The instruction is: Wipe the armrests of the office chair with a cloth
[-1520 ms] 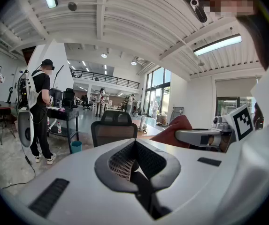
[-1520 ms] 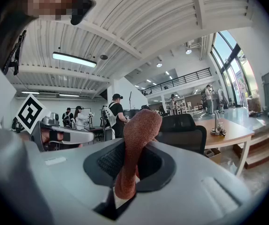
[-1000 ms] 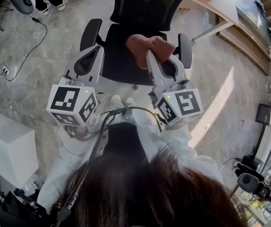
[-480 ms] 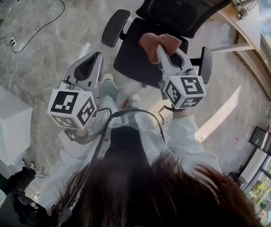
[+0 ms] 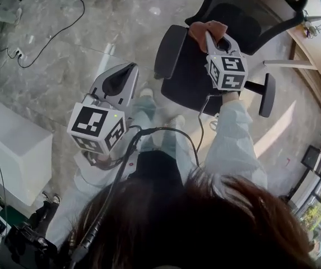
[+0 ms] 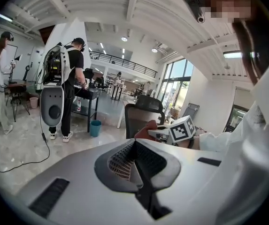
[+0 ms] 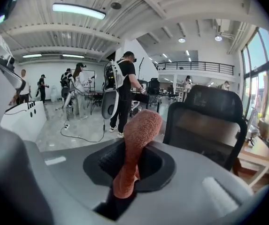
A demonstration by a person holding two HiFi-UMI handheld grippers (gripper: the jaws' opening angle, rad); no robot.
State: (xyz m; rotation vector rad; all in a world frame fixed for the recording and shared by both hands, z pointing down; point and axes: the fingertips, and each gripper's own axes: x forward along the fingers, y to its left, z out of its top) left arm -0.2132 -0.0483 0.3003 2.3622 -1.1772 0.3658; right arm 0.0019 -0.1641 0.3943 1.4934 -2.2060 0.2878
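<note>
Two things have shifted over the last second. The right hand-held gripper [image 5: 212,38] has been carried from low over the front of the seat to up near the back of the chair [image 5: 244,15]. The chair itself now sits further right in the head view and at an angle. The right hand-held gripper is clamped on the cloth [image 5: 199,29], which bunches past the tips in a rust-coloured wad. The cloth now hangs just beside the rear end of the armrest [image 5: 170,50] on the person's left. From above I cannot tell whether it touches that pad; probably not yet. The other armrest [image 5: 268,94] is well apart from it. The left hand-held gripper [image 5: 125,74] has stayed out of the work, held over the floor [image 5: 65,49] short of the chair, its jaws closed together with nothing between them. By my reading no wiping has begun. The cloth has only been brought into place for the first armrest, and the next move would need it lowered sideways onto the pad's top.
</note>
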